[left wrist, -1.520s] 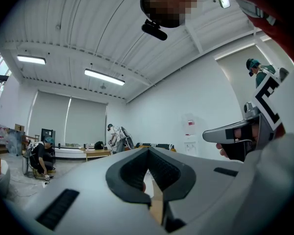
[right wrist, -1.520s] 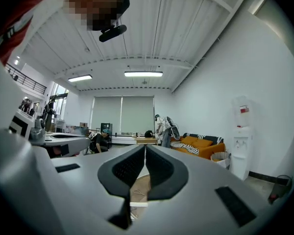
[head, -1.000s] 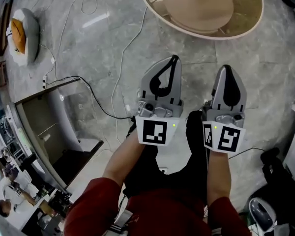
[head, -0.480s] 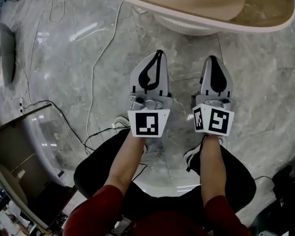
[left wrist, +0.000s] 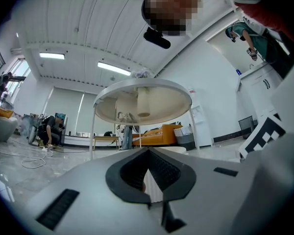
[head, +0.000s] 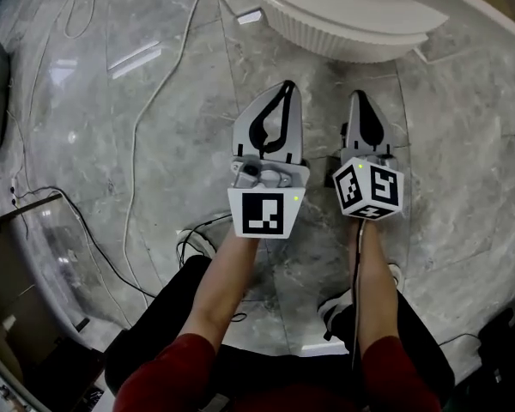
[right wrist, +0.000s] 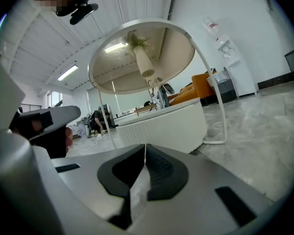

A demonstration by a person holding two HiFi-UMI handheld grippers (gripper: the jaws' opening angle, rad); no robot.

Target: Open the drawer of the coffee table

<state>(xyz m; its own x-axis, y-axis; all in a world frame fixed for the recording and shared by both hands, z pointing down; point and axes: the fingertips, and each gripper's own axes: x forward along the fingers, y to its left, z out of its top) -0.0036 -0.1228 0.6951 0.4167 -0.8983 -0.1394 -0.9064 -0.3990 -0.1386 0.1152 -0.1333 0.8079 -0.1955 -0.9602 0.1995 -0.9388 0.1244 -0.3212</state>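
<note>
Low over the grey marble floor (head: 69, 127), two hand-held grippers face the table.
A white, ribbed, round coffee table (head: 343, 33) lies just ahead of the left gripper (head: 285, 93) and the right gripper (head: 359, 101), untouched. Both pairs of jaws are pressed together, holding nothing.

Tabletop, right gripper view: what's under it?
Under the tabletop: a central post, a white ribbed drum and thin white legs. Whether the drum has a drawer can't be told from here. Its far side is hidden.
</note>
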